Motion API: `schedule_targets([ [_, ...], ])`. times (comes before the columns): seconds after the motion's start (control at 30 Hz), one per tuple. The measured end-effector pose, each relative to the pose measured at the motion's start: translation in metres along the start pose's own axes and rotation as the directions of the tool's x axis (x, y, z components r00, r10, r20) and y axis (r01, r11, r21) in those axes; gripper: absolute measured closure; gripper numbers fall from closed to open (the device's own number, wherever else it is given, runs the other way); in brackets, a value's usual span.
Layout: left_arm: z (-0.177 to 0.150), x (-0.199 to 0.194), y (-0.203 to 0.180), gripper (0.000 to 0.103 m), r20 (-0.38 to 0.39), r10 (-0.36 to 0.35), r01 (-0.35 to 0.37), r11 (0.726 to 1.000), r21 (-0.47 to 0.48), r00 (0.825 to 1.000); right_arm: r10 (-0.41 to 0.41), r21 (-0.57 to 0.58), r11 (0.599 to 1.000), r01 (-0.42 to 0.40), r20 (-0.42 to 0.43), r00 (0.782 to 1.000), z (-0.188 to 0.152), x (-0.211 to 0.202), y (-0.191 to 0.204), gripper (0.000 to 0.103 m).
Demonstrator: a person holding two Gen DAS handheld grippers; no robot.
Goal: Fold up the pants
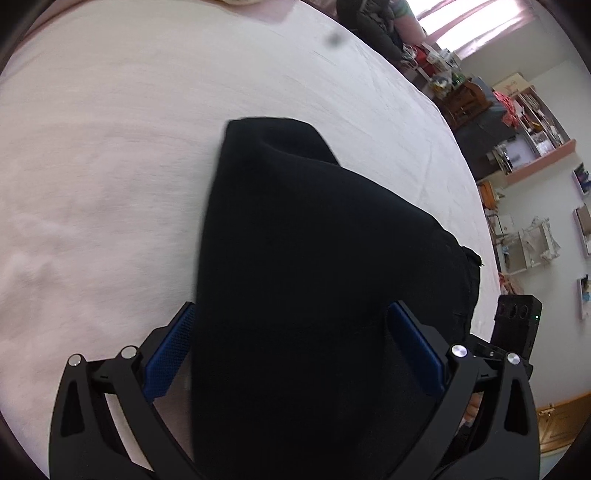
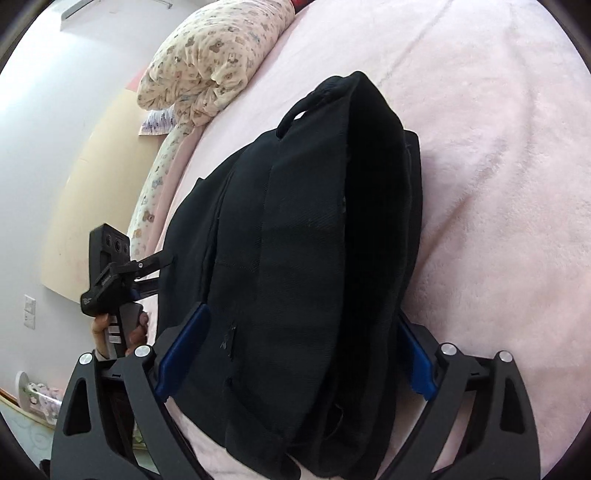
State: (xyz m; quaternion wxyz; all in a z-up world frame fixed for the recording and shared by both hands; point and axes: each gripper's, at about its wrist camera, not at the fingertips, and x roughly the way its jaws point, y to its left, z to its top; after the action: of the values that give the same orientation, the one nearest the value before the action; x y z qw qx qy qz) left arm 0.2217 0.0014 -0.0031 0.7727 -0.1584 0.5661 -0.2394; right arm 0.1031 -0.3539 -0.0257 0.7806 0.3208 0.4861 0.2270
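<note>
The black pants (image 1: 295,221) lie bunched in a thick folded bundle on the pink bed sheet (image 1: 110,147). My left gripper (image 1: 291,306) stands open, its blue pads on either side of the bundle with the cloth filling the gap. The right wrist view shows the same black pants (image 2: 295,240) folded lengthwise, the waistband end and a belt loop at the far end. My right gripper (image 2: 301,312) is open too and straddles the near end of the fold. The left gripper (image 2: 110,280), held by a hand, points into the bundle's left edge. The right gripper's body (image 1: 517,325) shows at the pants' right edge.
A teddy-print quilt (image 2: 207,62) is heaped at the head of the bed by the wall. Past the bed's far side stand cluttered shelves (image 1: 524,155), a dark pile of clothes (image 1: 369,26) and a window. Pink sheet (image 2: 498,147) lies bare around the pants.
</note>
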Motion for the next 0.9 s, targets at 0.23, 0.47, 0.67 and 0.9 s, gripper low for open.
schedule_targets([
  [0.23, 0.002, 0.006, -0.013, 0.012, -0.001, 0.049, -0.049, 0.999, 0.004, 0.999, 0.008, 0.05, 0.999, -0.01, 0.035, 0.999, -0.003, -0.009, -0.014, 0.033],
  [0.47, 0.0, -0.006, -0.002, 0.045, 0.017, 0.029, -0.028, 0.998, -0.059, 0.999, 0.077, 0.102, 0.991, -0.083, 0.059, 0.995, -0.004, -0.012, -0.021, 0.059],
  [0.67, -0.007, -0.018, -0.005, 0.079, 0.064, 0.026, -0.023, 0.998, -0.056, 0.998, 0.111, 0.116, 0.986, -0.122, 0.098, 0.989, -0.005, -0.013, -0.018, 0.064],
  [0.9, -0.015, -0.039, -0.023, 0.088, 0.143, 0.009, -0.005, 1.0, -0.029, 0.99, 0.212, 0.121, 0.964, -0.235, 0.177, 0.961, -0.001, -0.026, -0.013, 0.067],
])
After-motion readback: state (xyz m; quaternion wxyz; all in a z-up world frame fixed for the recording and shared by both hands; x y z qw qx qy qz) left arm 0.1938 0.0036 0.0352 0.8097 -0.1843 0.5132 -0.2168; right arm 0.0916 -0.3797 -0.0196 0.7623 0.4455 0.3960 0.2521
